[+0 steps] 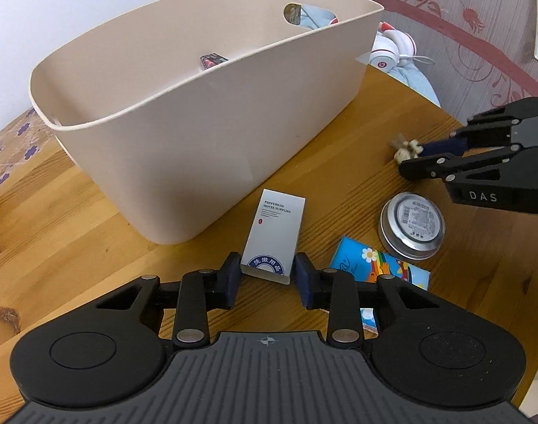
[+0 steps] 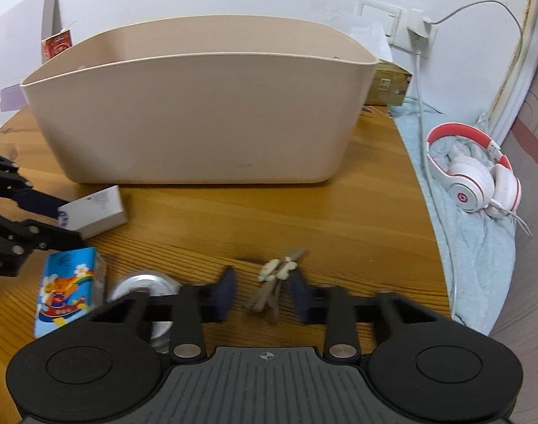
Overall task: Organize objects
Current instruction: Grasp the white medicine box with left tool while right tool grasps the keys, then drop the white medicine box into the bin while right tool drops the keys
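Note:
A beige plastic bin (image 1: 184,148) stands on the round wooden table (image 1: 57,212); it also shows in the right wrist view (image 2: 198,116). My left gripper (image 1: 268,279) is open, its pads on either side of the near end of a white hotel-supplies box (image 1: 274,233) lying on the table, also seen from the right wrist (image 2: 92,212). My right gripper (image 2: 263,293) is open around a small clip with cream flowers (image 2: 274,275), which lies on the table. In the left wrist view the right gripper (image 1: 424,157) is at that clip (image 1: 406,150).
A round silver tin (image 1: 412,224) and a blue cartoon tissue pack (image 1: 378,268) lie between the grippers. White and red headphones (image 2: 477,176) rest on a light blue cloth (image 2: 480,247) past the table's right edge. A small dark item (image 1: 212,60) lies in the bin.

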`<action>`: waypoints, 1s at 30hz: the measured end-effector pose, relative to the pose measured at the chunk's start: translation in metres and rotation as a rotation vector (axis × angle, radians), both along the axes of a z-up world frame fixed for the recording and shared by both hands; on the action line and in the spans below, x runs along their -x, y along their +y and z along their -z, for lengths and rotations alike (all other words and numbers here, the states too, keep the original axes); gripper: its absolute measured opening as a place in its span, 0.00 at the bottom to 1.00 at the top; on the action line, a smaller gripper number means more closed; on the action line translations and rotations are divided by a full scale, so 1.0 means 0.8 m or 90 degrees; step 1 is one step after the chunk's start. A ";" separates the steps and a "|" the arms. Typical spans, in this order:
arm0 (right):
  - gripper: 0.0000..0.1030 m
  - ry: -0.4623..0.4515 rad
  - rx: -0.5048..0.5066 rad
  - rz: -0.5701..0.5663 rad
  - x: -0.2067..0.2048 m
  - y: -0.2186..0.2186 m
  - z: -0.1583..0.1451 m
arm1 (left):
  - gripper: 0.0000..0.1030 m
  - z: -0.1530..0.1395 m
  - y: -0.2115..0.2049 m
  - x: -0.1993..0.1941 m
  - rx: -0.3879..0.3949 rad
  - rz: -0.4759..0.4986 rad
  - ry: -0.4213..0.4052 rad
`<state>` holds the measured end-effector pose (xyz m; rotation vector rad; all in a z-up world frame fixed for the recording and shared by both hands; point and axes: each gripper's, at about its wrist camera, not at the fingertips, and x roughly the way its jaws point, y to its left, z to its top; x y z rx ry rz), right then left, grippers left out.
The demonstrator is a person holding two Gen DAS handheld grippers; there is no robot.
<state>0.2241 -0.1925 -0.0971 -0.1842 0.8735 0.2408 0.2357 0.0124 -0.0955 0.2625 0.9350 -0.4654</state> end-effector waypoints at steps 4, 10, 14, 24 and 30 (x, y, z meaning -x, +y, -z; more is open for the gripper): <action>0.14 0.000 0.008 -0.003 0.003 0.008 -0.001 | 0.31 0.000 0.002 0.002 0.003 -0.005 -0.001; 0.13 -0.005 0.003 0.011 0.012 0.004 -0.008 | 0.31 -0.016 0.009 0.014 0.007 -0.010 -0.024; 0.13 -0.028 0.001 0.010 0.023 0.003 -0.026 | 0.31 -0.035 0.011 0.030 0.006 -0.003 -0.054; 0.13 -0.127 -0.014 -0.006 0.044 0.015 -0.098 | 0.31 -0.109 0.030 0.062 0.025 -0.019 -0.155; 0.14 -0.191 -0.032 -0.019 0.031 0.027 -0.146 | 0.31 -0.149 0.024 0.057 0.066 -0.002 -0.178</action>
